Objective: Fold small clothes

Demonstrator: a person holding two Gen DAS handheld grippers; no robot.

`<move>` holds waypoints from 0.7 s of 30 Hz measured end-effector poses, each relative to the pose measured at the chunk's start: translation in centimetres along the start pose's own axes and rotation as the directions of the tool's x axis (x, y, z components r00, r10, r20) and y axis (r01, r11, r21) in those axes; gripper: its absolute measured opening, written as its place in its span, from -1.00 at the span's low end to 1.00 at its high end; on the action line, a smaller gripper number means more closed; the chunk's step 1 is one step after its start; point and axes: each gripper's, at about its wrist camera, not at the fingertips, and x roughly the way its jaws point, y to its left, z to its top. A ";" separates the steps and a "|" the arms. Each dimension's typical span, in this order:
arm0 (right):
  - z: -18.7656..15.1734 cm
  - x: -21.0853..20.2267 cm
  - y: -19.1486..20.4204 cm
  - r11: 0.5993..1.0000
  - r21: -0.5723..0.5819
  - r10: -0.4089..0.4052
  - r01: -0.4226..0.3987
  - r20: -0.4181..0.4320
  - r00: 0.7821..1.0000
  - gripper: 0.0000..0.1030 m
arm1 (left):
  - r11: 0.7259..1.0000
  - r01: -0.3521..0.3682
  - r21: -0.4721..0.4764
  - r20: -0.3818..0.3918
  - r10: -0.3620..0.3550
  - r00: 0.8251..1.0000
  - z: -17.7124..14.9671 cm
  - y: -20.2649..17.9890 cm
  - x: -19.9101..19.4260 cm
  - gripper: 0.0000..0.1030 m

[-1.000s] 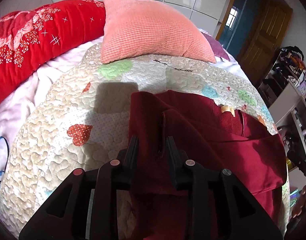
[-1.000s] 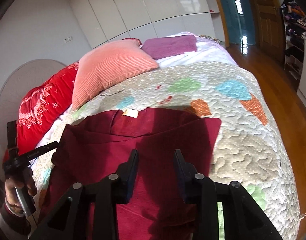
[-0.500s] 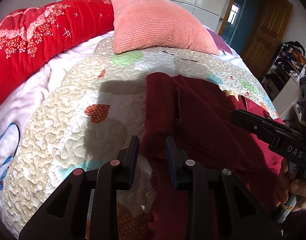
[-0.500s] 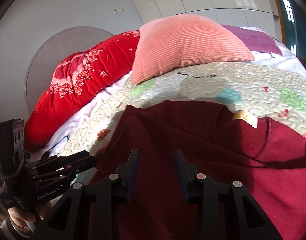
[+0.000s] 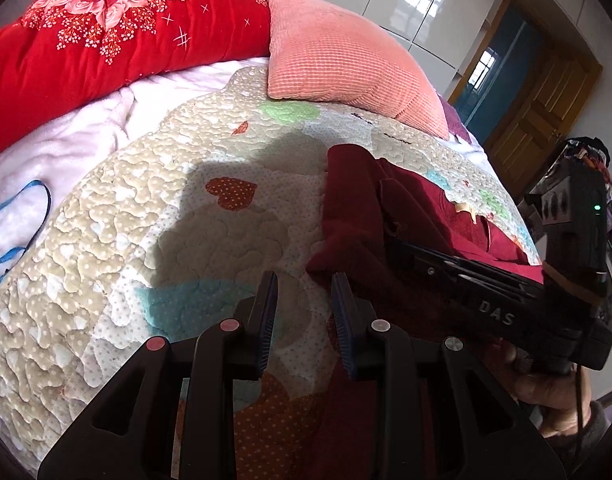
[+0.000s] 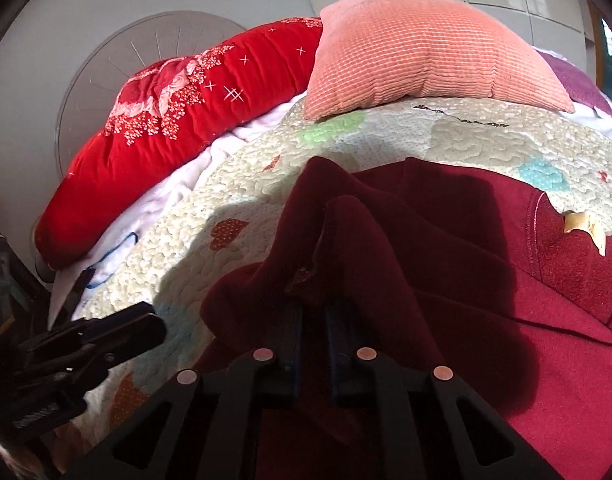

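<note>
The right gripper (image 6: 314, 320) has its two dark fingers drawn nearly together on a raised fold of the maroon garment (image 6: 446, 264) — soft, fleecy cloth that drapes over the fingertips and hides them. The left gripper (image 5: 303, 300) stands parted with nothing between its ribbed blue pads, poised over bare quilt (image 5: 145, 248) just beside the garment's bunched left edge. The garment lies spread across the bed, its collar with a pale tag (image 6: 584, 224) toward the pillows. Beneath it the quilt is cream, stitched in puffy wavy lines with dotted heart patches. Farther back rest a ribbed coral pillow (image 6: 430, 52) and a plush red floral blanket (image 6: 177, 108) — rolled long against a round headboard (image 6: 105, 76).
</note>
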 end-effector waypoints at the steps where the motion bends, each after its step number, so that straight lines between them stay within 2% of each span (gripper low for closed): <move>1: -0.2 -0.4 0.8 0.999 -0.025 0.021 -0.021 0.003 1.000 -0.83 | 1.000 -0.002 0.001 0.006 0.002 1.000 0.1 0.1 0.1 -0.48; 3: -0.8 -0.3 2.2 0.996 -0.073 0.041 -0.042 -0.024 0.999 -0.82 | 1.000 -0.005 -0.004 0.019 0.005 1.000 0.3 0.3 0.2 -0.48; 5: -1.4 0.0 2.6 0.991 -0.125 0.040 -0.048 -0.072 0.997 -0.70 | 1.000 -0.002 -0.007 0.014 0.002 1.000 0.4 0.7 0.4 -0.48; 6: -1.5 -0.5 2.3 0.988 -0.132 0.070 -0.081 -0.085 0.994 -0.42 | 1.000 -0.003 -0.006 0.011 0.003 1.000 0.3 0.9 0.4 -0.48; 8: -1.2 -2.6 1.0 0.984 -0.105 0.142 -0.146 -0.050 0.989 -0.06 | 1.000 -0.009 0.000 0.017 0.009 1.000 0.3 1.2 0.2 -0.48; 9: -0.9 -3.8 0.2 0.988 -0.098 0.123 -0.123 -0.003 0.992 -0.06 | 1.000 -0.015 0.000 0.018 0.015 1.000 0.4 1.3 0.3 -0.48; 11: -0.1 -5.1 -1.3 0.996 -0.088 -0.028 0.034 0.067 0.997 -0.06 | 1.000 -0.007 -0.013 0.015 0.008 1.000 0.4 1.6 0.4 -0.35; 13: 0.6 -4.5 -2.8 0.987 -0.078 -0.136 0.141 0.059 0.989 -0.07 | 1.000 0.010 -0.026 0.010 -0.010 1.000 0.3 1.7 0.5 -0.34; 15: 1.0 -3.0 -3.7 0.982 -0.090 -0.164 0.167 0.034 0.986 -0.16 | 1.000 0.010 -0.014 0.006 -0.010 1.000 0.2 1.5 0.6 -0.34; 19: 0.7 0.5 -3.8 0.963 -0.202 -0.193 0.179 -0.052 0.980 -0.20 | 1.000 0.005 0.007 -0.002 -0.005 1.000 0.0 1.1 1.0 -0.34; 20: 0.5 0.4 -3.6 0.955 -0.233 -0.200 0.186 -0.038 0.979 -0.31 | 1.000 0.008 0.008 -0.008 -0.007 1.000 -0.1 1.1 1.1 -0.34; 21: 0.6 0.4 -3.4 0.949 -0.253 -0.204 0.189 -0.035 0.978 -0.69 | 1.000 0.007 0.009 -0.013 -0.007 1.000 -0.2 1.0 1.3 -0.34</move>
